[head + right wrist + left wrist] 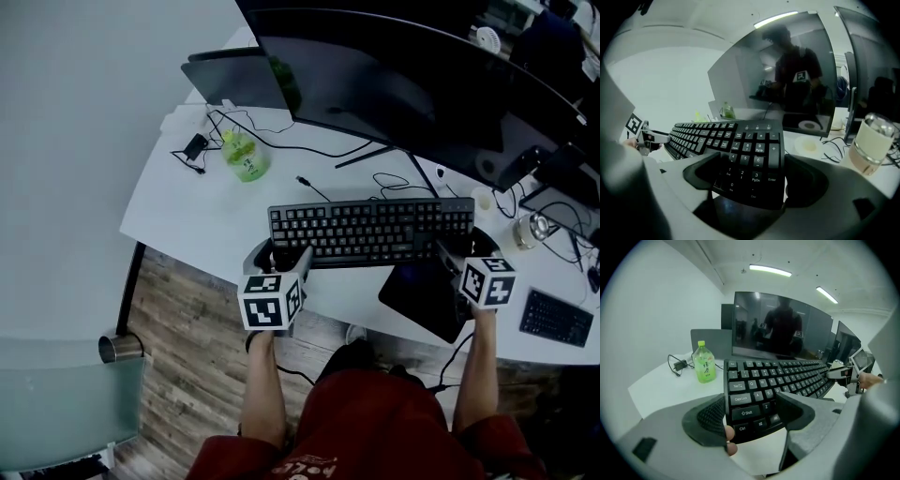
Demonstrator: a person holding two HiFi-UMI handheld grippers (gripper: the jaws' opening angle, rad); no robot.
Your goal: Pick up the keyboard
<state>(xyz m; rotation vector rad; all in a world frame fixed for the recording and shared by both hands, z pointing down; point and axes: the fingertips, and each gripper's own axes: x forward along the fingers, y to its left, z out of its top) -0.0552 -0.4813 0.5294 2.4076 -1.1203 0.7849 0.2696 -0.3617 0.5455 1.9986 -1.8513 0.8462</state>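
the white desk (187, 206) is carrying everything here, and the wide dark monitor (394, 84) is standing along its far side. the black keyboard (370, 230) is lying lengthwise in front of the monitor, near the desk's front edge, and 2 grippers are holding it. the left gripper (751, 411) is clenching its jaws on the end with the ctrl and shift keys. the right gripper (754, 173) is clenching on the number-pad end, which is hanging over a black mouse pad (427, 295). whether the keyboard is resting on the desk or raised, i cannot tell. a green bottle (246, 155) is standing upright beyond the keyboard's left end, well apart from it.
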